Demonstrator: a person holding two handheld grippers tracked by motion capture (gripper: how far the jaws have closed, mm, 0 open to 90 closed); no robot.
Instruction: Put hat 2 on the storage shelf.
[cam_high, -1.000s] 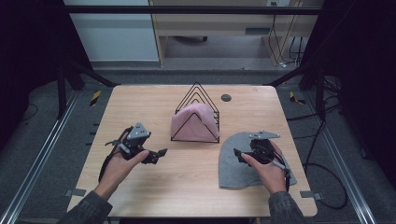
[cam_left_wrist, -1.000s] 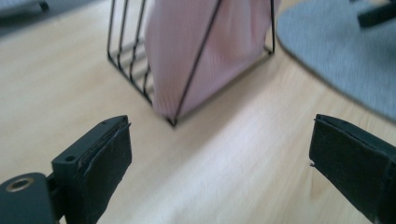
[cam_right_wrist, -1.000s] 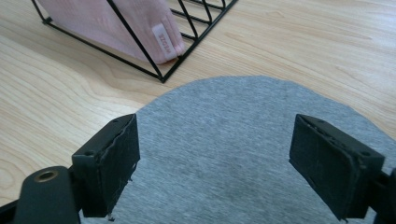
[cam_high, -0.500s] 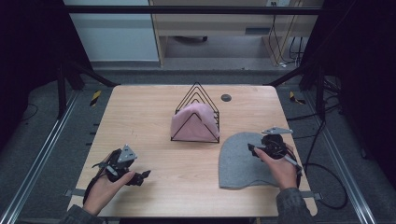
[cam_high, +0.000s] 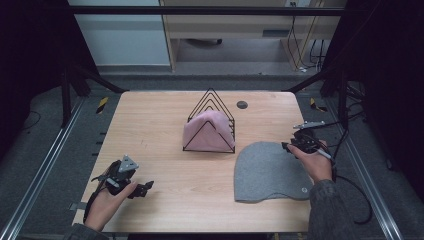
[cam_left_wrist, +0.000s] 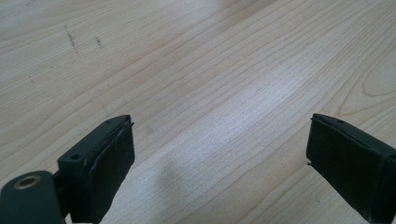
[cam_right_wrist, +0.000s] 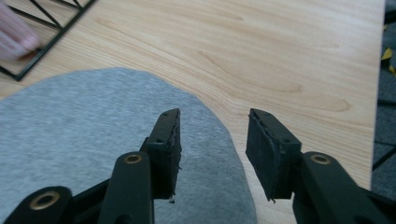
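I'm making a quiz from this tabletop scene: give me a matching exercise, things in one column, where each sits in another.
Things:
1. grey hat
2. pink hat
3. left gripper
4. right gripper

Places:
A. inside the black wire rack
B. over bare wood at the near left of the table
C. flat on the table, near right
D. at the grey hat's far right edge

Pairs: 1-C, 2-A, 3-B, 4-D

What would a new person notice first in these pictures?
Probably the black wire rack at the table's middle, with a pink cloth draped inside it. Next, the grey hat lying flat at front right, where the open right gripper hovers at its edge.
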